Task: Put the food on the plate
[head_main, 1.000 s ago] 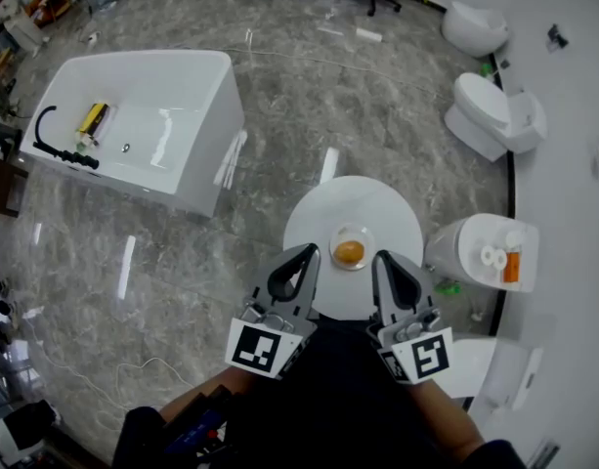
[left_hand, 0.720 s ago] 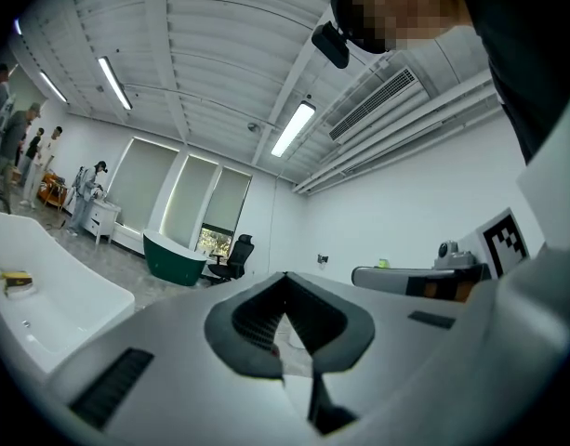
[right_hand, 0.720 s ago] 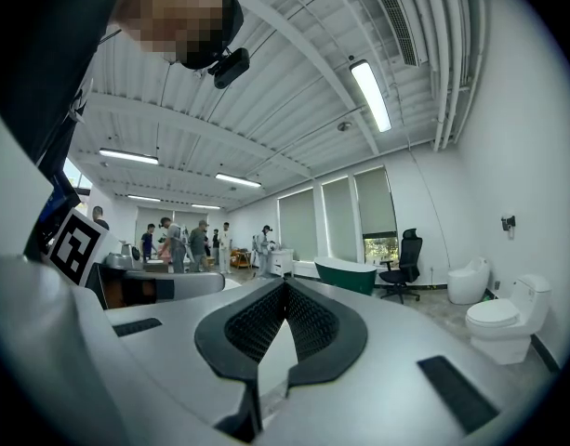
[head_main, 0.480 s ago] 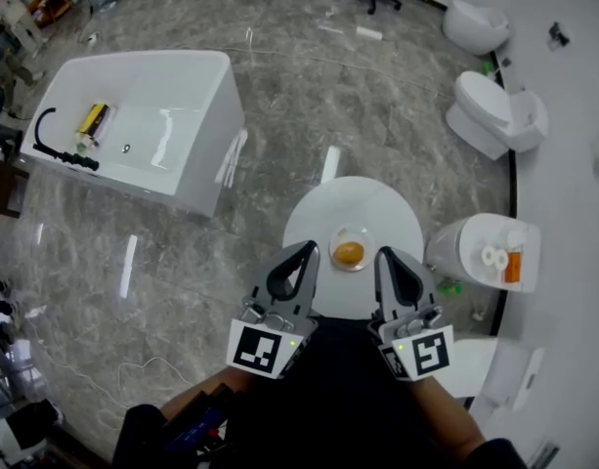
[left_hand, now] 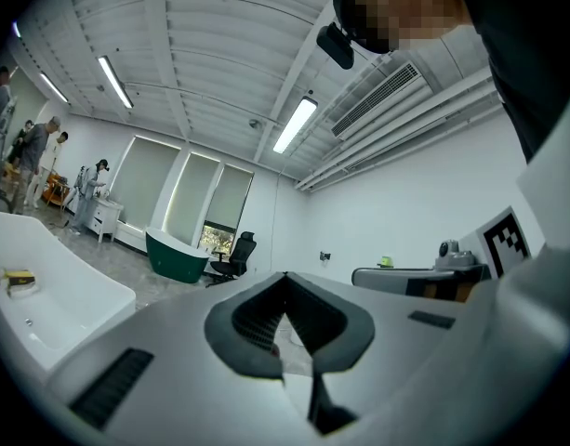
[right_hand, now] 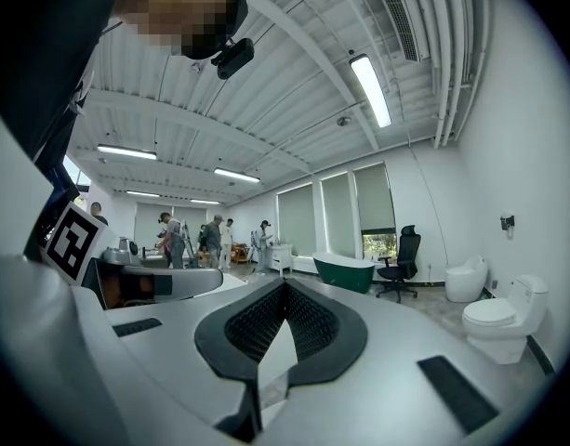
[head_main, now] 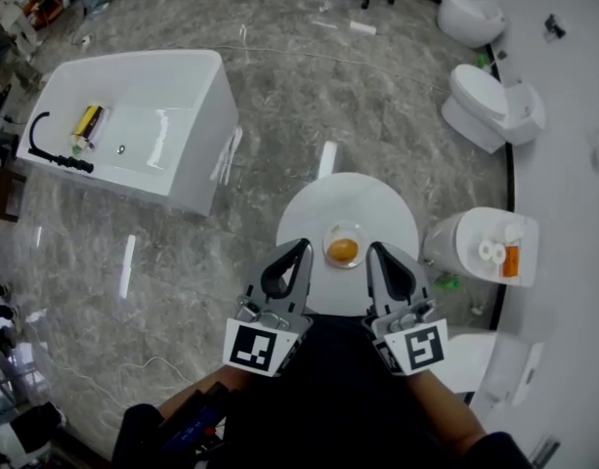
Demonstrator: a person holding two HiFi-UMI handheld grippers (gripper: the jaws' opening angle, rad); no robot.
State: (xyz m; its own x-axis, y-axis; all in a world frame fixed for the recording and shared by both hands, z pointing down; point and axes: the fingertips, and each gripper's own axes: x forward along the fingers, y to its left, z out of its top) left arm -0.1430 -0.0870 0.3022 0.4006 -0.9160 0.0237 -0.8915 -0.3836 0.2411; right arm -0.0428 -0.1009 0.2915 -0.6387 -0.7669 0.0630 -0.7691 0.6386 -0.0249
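Left hand-held gripper (head_main: 300,250) and right hand-held gripper (head_main: 374,251) both pressed together, empty — bump the mid-frame plate (head_main: 329,241) and its orange food (head_main: 343,250) could slide off the bench (head_main: 328,198).

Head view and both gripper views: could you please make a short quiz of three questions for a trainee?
1. True or false: the left gripper holds the food.
2. Where does the food lie? A) on the bare round table; B) on the clear plate; C) in the bathtub.
3. Fill in: the left gripper and the right gripper both have their jaws ____.
Key: 1 false; 2 B; 3 shut.
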